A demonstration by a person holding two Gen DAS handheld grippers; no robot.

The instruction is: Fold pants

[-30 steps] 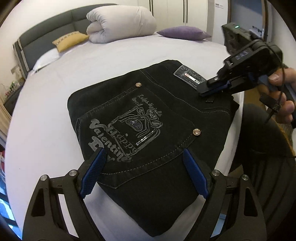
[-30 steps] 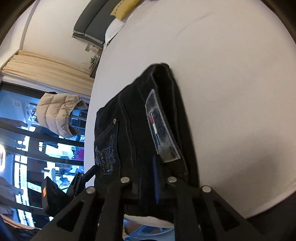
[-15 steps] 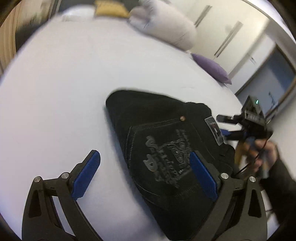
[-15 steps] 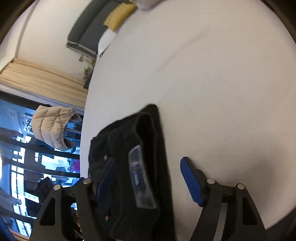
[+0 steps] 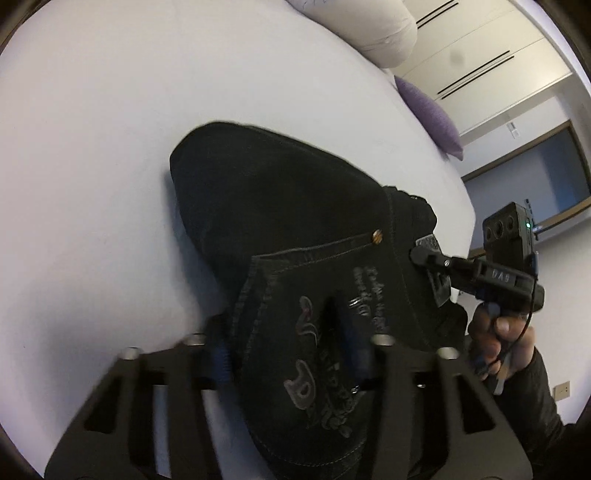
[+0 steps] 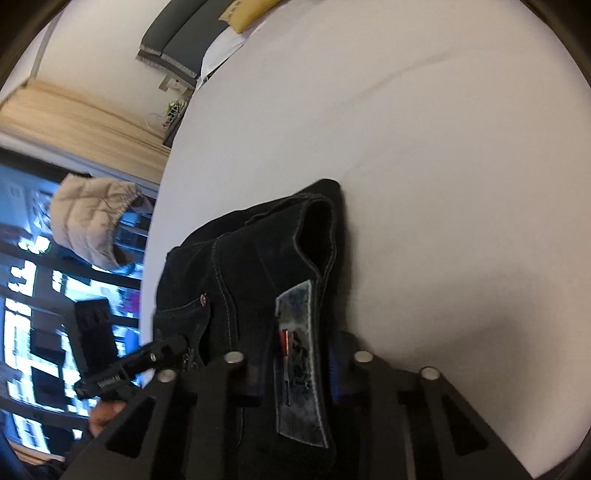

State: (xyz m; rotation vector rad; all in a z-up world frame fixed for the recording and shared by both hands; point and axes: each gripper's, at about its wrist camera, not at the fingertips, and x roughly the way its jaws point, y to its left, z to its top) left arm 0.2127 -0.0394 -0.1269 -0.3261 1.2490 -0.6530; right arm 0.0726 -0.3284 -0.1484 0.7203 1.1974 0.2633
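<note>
The folded black jeans (image 5: 280, 206) lie on the white bed (image 5: 92, 147), with a printed back pocket (image 5: 332, 332) and a grey waist patch (image 6: 299, 354). My left gripper (image 5: 284, 354) is shut on the jeans at the pocket edge. My right gripper (image 6: 295, 365) is shut on the jeans at the waistband, over the patch; it also shows in the left wrist view (image 5: 428, 256). The left gripper also shows in the right wrist view (image 6: 177, 349). The near edge of the jeans is raised off the sheet.
A white rolled duvet (image 5: 369, 29) and a purple pillow (image 5: 432, 110) lie at the far end of the bed. A grey headboard (image 6: 177, 37), yellow pillow (image 6: 251, 14) and a beige jacket (image 6: 92, 218) by the window show in the right wrist view.
Both grippers, open half a second ago, have closed on the jeans. The left moved in over the pocket; the right moved back onto the waistband patch.
</note>
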